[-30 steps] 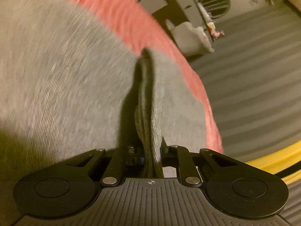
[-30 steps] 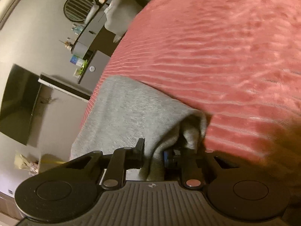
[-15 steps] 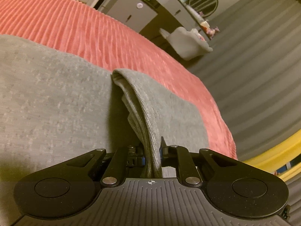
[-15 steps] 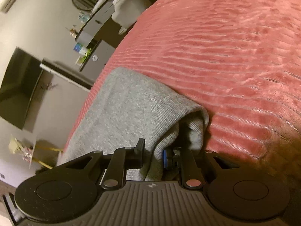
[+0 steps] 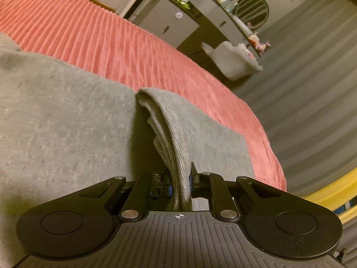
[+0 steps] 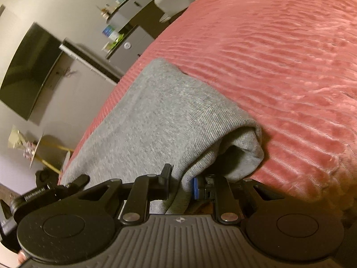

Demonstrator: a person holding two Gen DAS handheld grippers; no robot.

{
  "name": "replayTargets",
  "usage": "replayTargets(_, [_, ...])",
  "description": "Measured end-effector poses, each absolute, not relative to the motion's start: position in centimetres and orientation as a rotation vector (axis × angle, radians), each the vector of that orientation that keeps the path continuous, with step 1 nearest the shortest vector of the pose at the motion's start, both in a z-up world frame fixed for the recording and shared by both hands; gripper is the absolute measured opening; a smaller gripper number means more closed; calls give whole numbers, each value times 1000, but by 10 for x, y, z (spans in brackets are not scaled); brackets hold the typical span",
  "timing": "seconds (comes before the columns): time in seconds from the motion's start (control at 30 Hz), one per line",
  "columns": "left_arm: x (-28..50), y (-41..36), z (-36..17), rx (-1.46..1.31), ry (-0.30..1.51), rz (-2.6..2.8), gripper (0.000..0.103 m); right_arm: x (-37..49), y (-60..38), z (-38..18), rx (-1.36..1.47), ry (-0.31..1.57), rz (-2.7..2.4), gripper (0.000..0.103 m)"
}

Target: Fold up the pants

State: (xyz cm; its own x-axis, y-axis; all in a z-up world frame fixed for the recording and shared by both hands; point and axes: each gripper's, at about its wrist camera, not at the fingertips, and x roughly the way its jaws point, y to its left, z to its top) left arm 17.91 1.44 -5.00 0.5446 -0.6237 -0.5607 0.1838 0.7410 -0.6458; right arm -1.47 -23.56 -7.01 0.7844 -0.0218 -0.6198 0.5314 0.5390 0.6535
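Observation:
Grey knit pants [image 5: 67, 120] lie spread on a red ribbed bedspread [image 5: 111, 40]. My left gripper [image 5: 180, 178] is shut on a bunched fold of the pants, which rises as a ridge between its jaws. In the right wrist view the pants [image 6: 156, 116] lie near the bed's left edge on the bedspread [image 6: 279, 55]. My right gripper [image 6: 181, 181] is shut on a doubled corner of the pants, whose end curls open to the right. The other gripper [image 6: 55, 189] shows at the lower left of that view.
Beyond the bed stand a grey cabinet [image 5: 169, 20] with small items on top, a round vent [image 5: 252, 11] and a pale chair [image 5: 234, 60]. A dark TV [image 6: 31, 71] hangs on the wall. Grey curtains [image 5: 312, 78] fill the right side.
Both grippers have stayed shut on the pants. The views have swung so that more bedspread and room show beyond the fabric. The fold in the left gripper now lies lower and flatter.

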Motion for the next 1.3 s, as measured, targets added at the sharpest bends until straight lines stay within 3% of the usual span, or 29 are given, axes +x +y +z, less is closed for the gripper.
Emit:
replayTargets(0.27, [159, 11, -23, -408, 710, -520, 19, -10, -230, -66, 915, 642, -292, 22])
replayTargets(0.33, [161, 14, -27, -395, 710, -449, 35, -9, -229, -64, 890, 651, -284, 24])
replayTargets(0.4, [168, 21, -36, -412, 756, -382, 49, -9, -230, -62, 885, 667, -262, 34])
replayTargets(0.47, [175, 28, -45, -447, 802, -367, 52, -10, -229, -58, 891, 675, -235, 48])
replayTargets(0.53, [182, 30, -55, -503, 868, -387, 64, -13, -226, -52, 881, 689, -207, 59])
replayTargets(0.7, [189, 29, -69, -604, 909, -461, 63, -25, -222, -33, 835, 669, -164, 57])
replayTargets(0.77, [190, 29, -69, -606, 910, -463, 50, -31, -225, -26, 813, 641, -187, 40])
replayTargets(0.83, [191, 31, -72, -616, 917, -458, 28, -34, -230, -22, 810, 631, -233, 34])
replayTargets(0.93, [192, 34, -75, -636, 924, -441, 21, -36, -236, -20, 844, 656, -295, 31])
replayTargets(1.1, [184, 24, -63, -559, 874, -425, 19, -43, -241, -35, 927, 670, -391, 32])
replayTargets(1.2, [182, 19, -58, -518, 860, -425, 19, -39, -236, -50, 989, 673, -330, 45])
replayTargets(1.23, [183, 17, -58, -509, 859, -422, 19, -37, -234, -53, 993, 653, -327, 54])
replayTargets(1.3, [183, 17, -59, -503, 862, -416, 19, -34, -236, -59, 1012, 616, -355, 58])
